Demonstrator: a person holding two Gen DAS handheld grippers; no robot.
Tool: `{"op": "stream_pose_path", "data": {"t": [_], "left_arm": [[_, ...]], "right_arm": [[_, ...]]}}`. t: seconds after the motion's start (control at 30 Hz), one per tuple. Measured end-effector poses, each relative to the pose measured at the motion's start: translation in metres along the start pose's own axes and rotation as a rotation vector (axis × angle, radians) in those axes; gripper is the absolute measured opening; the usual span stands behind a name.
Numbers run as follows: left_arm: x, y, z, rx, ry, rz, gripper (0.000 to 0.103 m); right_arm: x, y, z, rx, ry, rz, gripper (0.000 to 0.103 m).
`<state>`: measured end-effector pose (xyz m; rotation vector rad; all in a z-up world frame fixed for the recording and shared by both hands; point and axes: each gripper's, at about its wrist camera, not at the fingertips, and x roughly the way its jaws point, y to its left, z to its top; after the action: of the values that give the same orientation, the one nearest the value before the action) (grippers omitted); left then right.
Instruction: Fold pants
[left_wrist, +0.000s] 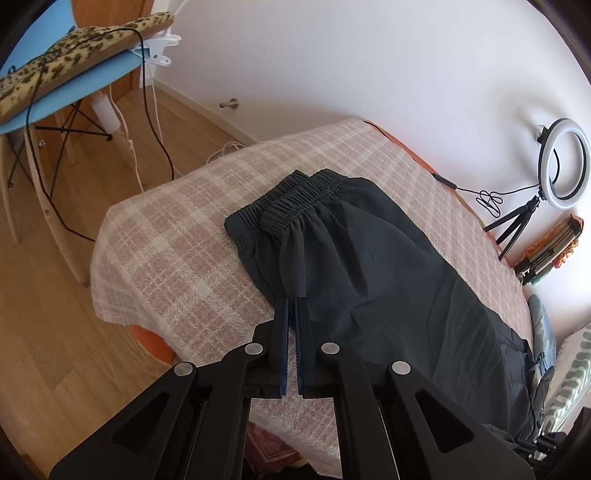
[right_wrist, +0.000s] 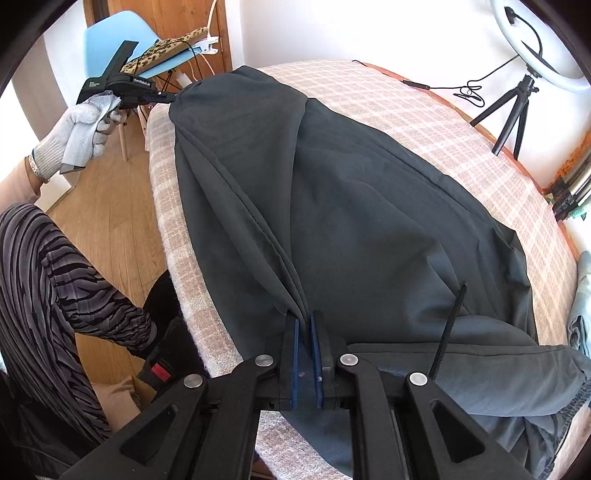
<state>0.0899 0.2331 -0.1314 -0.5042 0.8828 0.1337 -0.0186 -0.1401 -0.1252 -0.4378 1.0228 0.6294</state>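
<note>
Lengthwise fold done, pants (left_wrist: 369, 258) flat on bed (left_wrist: 166, 240), waistband 12 o'clock; left gripper (left_wrist: 291, 301) and right gripper (right_wrist: 304, 315) both pinching edge; crosswise fold left

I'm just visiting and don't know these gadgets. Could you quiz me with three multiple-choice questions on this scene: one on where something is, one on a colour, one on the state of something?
1. Where do the pants lie?
A. On the wooden floor
B. On the checked blanket over the bed
C. On the blue chair

2. What colour are the pants?
A. Dark grey, almost black
B. Bright red
C. White

3. What is the left gripper doing?
A. Hanging wide open above the bed
B. Shut on a fold of the pants
C. Holding the ring light

Answers:
1 B, the dark cloth is spread across the pink and cream checks.
2 A, both views show it dark grey.
3 B, its blue pads pinch a pleat of fabric near the elastic waistband.
</note>
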Motion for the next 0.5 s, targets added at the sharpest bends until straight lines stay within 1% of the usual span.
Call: {"op": "stream_pose_path", "data": {"t": [0.03,0.07,0.1,0.13,0.2,0.23,0.3,0.33,0.37,0.4,0.5], "left_arm": [[-0.004,0.0,0.0,0.009,-0.008,0.018,0.002],[-0.007,-0.001,0.001,0.023,-0.014,0.035,0.002],[-0.012,-0.002,0.001,0.031,-0.017,0.043,0.006],[-0.017,-0.004,0.003,0.033,-0.026,0.043,0.015],[-0.029,-0.012,0.006,0.044,-0.051,0.034,0.022],[-0.034,-0.021,0.009,0.058,-0.063,0.021,0.022],[-0.043,-0.043,0.011,0.104,-0.074,-0.012,0.022],[-0.046,-0.057,0.012,0.13,-0.077,-0.033,0.024],[-0.048,-0.072,0.012,0.159,-0.075,-0.064,0.026],[-0.05,-0.087,0.011,0.186,-0.07,-0.095,0.03],[-0.055,-0.137,0.005,0.264,-0.048,-0.184,0.031]], "right_arm": [[-0.003,-0.002,-0.001,0.02,-0.012,0.007,0.019],[-0.006,-0.005,-0.002,0.044,-0.023,0.01,0.036],[-0.01,-0.007,-0.004,0.067,-0.041,0.017,0.04],[-0.016,-0.009,-0.006,0.088,-0.063,0.023,0.039],[-0.029,-0.015,-0.01,0.136,-0.104,0.032,0.04],[-0.036,-0.019,-0.014,0.162,-0.123,0.032,0.042],[-0.05,-0.03,-0.021,0.22,-0.159,0.021,0.05],[-0.057,-0.037,-0.026,0.252,-0.178,0.016,0.057],[-0.063,-0.044,-0.031,0.282,-0.192,0.008,0.06],[-0.069,-0.052,-0.035,0.313,-0.201,-0.005,0.06],[-0.087,-0.082,-0.052,0.418,-0.222,-0.057,0.06]]}}
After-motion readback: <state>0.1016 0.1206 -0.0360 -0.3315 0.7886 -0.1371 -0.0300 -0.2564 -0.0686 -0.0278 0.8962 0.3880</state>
